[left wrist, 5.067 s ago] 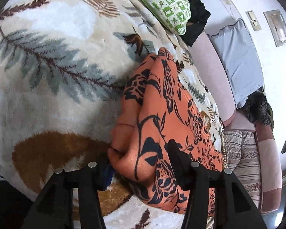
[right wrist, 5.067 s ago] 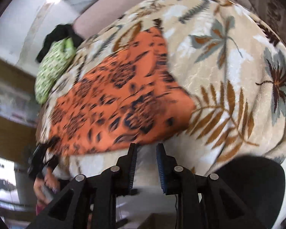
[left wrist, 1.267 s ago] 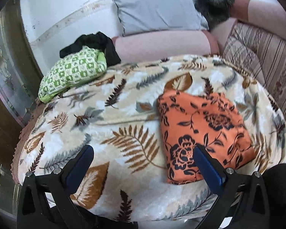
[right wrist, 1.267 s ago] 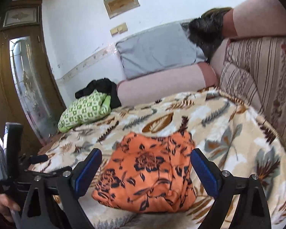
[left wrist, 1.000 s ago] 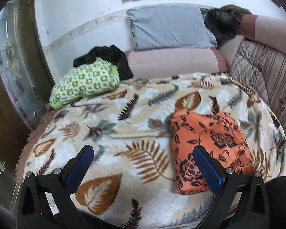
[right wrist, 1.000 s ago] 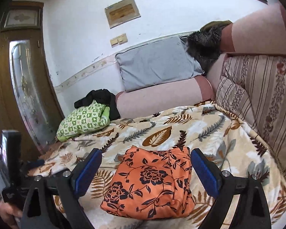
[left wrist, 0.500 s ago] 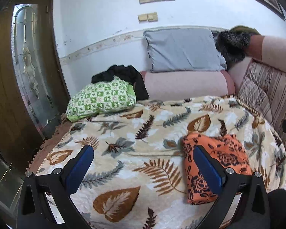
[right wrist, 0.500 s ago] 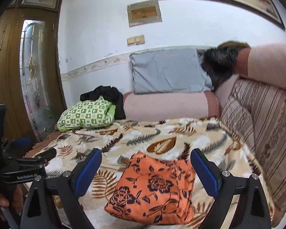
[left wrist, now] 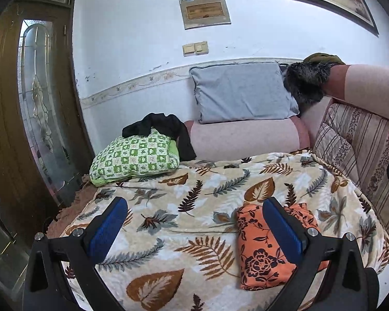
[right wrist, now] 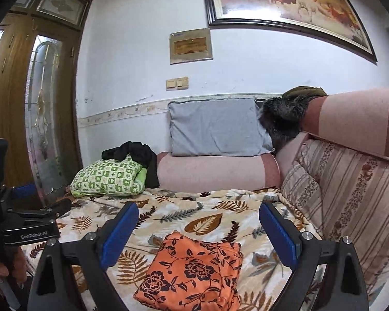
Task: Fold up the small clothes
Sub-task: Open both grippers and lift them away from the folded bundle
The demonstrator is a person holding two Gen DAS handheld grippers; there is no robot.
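Orange floral garment point(right wrist: 192, 272) lies folded on leaf blanket point(left wrist: 168, 223). Left gripper point(left wrist: 194, 229), right gripper point(right wrist: 198, 234) spread wide, empty. Looks finished.

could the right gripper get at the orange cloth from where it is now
Probably yes. The right gripper hangs open above the blanket, jaws wide apart, and the folded orange cloth lies just ahead with nothing on it or in between.

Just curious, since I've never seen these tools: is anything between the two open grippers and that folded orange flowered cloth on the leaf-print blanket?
Nothing visible. The folded orange flowered cloth lies alone on the leaf-print blanket, with open air before both grippers.
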